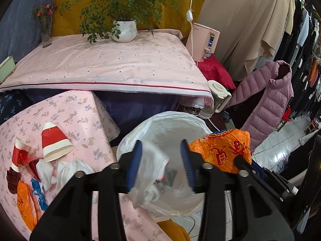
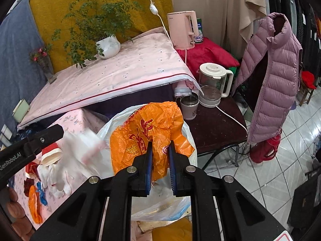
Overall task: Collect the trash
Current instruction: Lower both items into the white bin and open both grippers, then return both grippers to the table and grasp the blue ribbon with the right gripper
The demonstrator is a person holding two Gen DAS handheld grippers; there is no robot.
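Jaws of the right gripper pinch the lower edge of a crumpled orange plastic bag with red print, which hangs over the mouth of a white plastic-lined trash bin. Jaws of the left gripper stand wide apart with nothing clamped between them; a blurred piece of thin white plastic film shows between the blue pads, above the bin's opening, and whether it touches a pad cannot be told. From the left wrist view the orange bag sits at the bin's right rim, with the right gripper's black finger on it.

Just left of the bin stands a low desk covered by a pink leaf-print cloth. On it lie a flattened red-and-white paper cup, a second crushed red-and-white cup beside it, a crumpled white tissue heap, a strip of blue plastic and another orange plastic wrapper at the near left edge.

Farther back, a higher desk under a pale pink spotted cloth carries a leafy green plant in a white ribbed pot and a glass vase of red flowers. To the right, a dark round side table holds a clear glass kettle with a cream lid and a small metal mug. A mauve quilted vest hangs at the far right above the tiled floor.
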